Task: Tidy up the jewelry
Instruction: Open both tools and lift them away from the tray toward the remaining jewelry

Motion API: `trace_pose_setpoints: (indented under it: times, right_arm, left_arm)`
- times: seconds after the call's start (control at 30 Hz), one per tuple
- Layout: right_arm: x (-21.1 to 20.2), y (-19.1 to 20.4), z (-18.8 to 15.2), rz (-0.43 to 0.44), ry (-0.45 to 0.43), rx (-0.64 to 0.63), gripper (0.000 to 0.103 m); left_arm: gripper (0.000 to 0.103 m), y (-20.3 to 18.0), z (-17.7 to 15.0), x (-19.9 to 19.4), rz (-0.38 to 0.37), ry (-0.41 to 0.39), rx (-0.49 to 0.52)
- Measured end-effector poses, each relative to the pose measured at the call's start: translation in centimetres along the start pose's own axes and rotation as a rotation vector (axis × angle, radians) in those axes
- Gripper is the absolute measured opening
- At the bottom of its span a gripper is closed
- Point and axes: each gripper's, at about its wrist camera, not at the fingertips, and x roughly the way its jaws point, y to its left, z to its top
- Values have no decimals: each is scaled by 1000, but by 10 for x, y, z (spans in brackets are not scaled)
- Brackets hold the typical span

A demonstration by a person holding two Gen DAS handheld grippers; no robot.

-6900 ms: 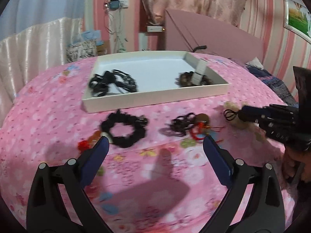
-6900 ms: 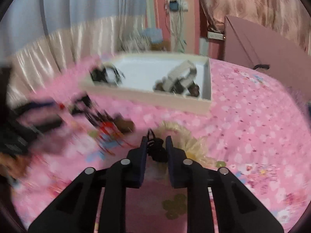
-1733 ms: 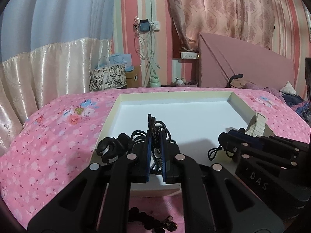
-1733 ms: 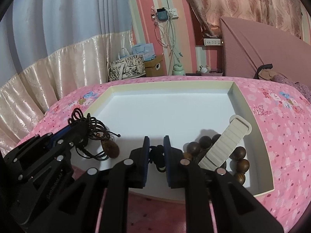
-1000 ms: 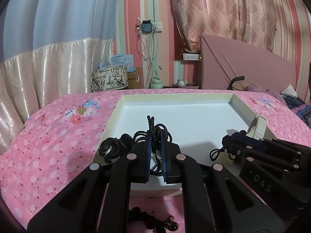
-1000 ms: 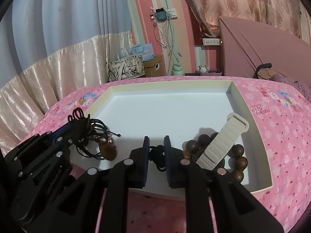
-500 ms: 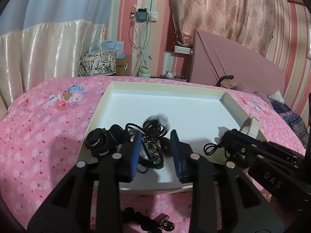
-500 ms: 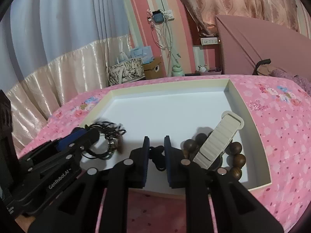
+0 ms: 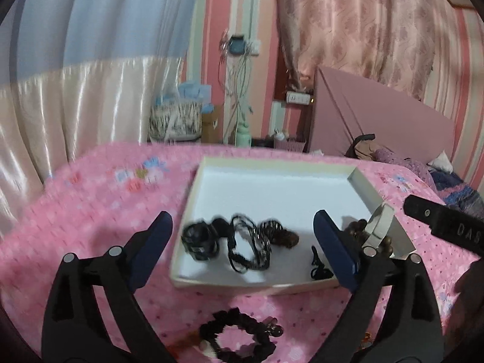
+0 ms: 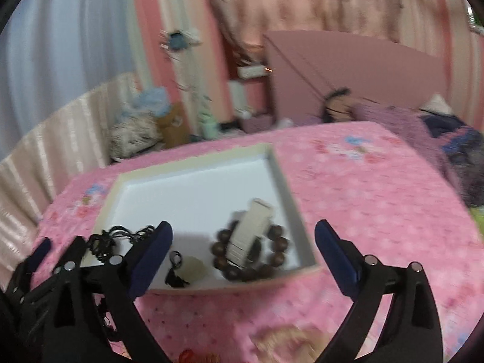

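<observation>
Jewelry lying in white tray (image 9: 193,208): black cord tangle (image 9: 242,246) near its front left, wooden bead bracelet (image 10: 251,257) under cream strap (image 10: 249,234) front right. Left gripper (image 9: 242,249) and right gripper (image 10: 243,255) just sprung wide, empty, above front rim. Black scrunchie (image 9: 239,335) on pink bedspread (image 9: 90,211).

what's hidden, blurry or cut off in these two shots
- Left wrist view: the black scrunchie on the pink bedspread is cut off by the bottom edge.
- Left wrist view: the wooden bead bracelet in the white tray is mostly hidden behind a finger of the left gripper.
- Right wrist view: motion blur smears the red item and the pale item at the bottom; neither can be identified.
- Right wrist view: the black cord pile is partly covered by the gripper frames.
</observation>
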Motion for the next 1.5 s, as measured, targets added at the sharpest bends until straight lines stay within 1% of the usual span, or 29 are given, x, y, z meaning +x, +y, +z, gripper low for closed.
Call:
trace_pose_setpoints:
  times: [0.03, 0.07, 0.1, 0.17, 0.2, 0.23, 0.27, 0.3, 0.4, 0.47, 0.5, 0.6, 0.67, 0.73, 0.83, 0.87, 0.93, 1.0, 1.03, 1.07, 1.13, 1.17, 1.2, 1.23, 1.3, 1.37, 1.4, 1.43, 1.5]
  right_arm:
    - [-7, 2, 3, -20, 4, -4, 95]
    - [-24, 7, 5, -35, -24, -18, 95]
    - [-35, 9, 5, -31, -50, -31, 101]
    - [-62, 19, 1, -28, -117, -76, 101]
    - [-69, 22, -2, -24, -117, -93, 101]
    - [-73, 24, -5, -9, -106, -111, 101]
    - [-76, 26, -7, 17, -92, -134, 101]
    - [-78, 27, -8, 25, -88, -146, 101]
    - [-82, 22, -13, 15, -80, -170, 101]
    - [-91, 13, -15, 46, -70, -135, 101]
    - [-99, 12, -16, 58, -84, -135, 101]
    - [-117, 0, -18, 34, -121, -116, 101]
    - [-126, -11, -18, 23, -136, -86, 101]
    - [-133, -19, -22, 16, -120, -58, 101]
    - [-142, -16, -27, 31, -83, -70, 101]
    - [-147, -13, -29, 33, -84, -88, 101]
    - [-164, -8, -32, 67, -87, -116, 101]
    - [-179, -13, -33, 103, -107, -98, 101]
    - [-183, -16, -34, 121, -132, -88, 101]
    - [-182, -21, -35, 139, -147, -75, 101]
    - [-166, -39, -43, 198, -186, -80, 101]
    - [-154, -48, -48, 204, -185, -87, 101]
    - [-144, -54, -52, 219, -174, -98, 101]
    - [-131, -62, -58, 215, -150, -115, 101]
    - [-111, -78, -74, 206, -128, -139, 101]
    - [-94, -87, -86, 160, -111, -164, 101]
    - [-91, -91, -91, 171, -113, -162, 101]
    - [-86, -93, -98, 179, -104, -161, 101]
    - [-81, -92, -109, 186, -79, -178, 101]
  left_arm:
    - [97, -1, 1, -6, 6, -11, 17]
    - [97, 0, 3, -13, 3, -24, 32]
    - [97, 2, 3, -17, -1, -31, 37]
    - [98, 9, 3, -23, -2, -15, 40]
    - [98, 13, 2, -26, 0, -11, 42]
    - [99, 16, 2, -30, 16, -6, 46]
    - [99, 19, 2, -30, 19, 1, 49]
    - [99, 21, 1, -33, 20, 16, 53]
    - [100, 25, 0, -47, 30, 36, 72]
    - [100, 27, 0, -62, 34, 24, 84]
    - [100, 28, 1, -71, 45, 12, 93]
    - [100, 36, 4, -96, 60, -18, 76]
    - [100, 40, 3, -109, 62, -15, 62]
    - [100, 44, 0, -119, 74, -9, 56]
    - [100, 51, -5, -133, 57, 7, 29]
    - [100, 51, -8, -137, 55, 8, 30]
    - [100, 48, -13, -145, 46, 4, 37]
    - [100, 47, -17, -146, 30, 10, 37]
    - [100, 47, -20, -145, 25, 18, 35]
    - [100, 46, -23, -143, 16, 21, 30]
    - [100, 43, -29, -137, 4, 31, 30]
    - [100, 41, -35, -132, 17, 40, 42]
    - [100, 40, -38, -128, 15, 52, 44]
    - [100, 40, -44, -127, 1, 43, 47]
    - [100, 38, -54, -121, 42, 30, 84]
    - [100, 39, -65, -113, 34, 31, 115]
    - [100, 43, -71, -106, 36, 62, 119]
    - [100, 49, -77, -101, 7, 90, 110]
    - [100, 60, -85, -95, 2, 115, 104]
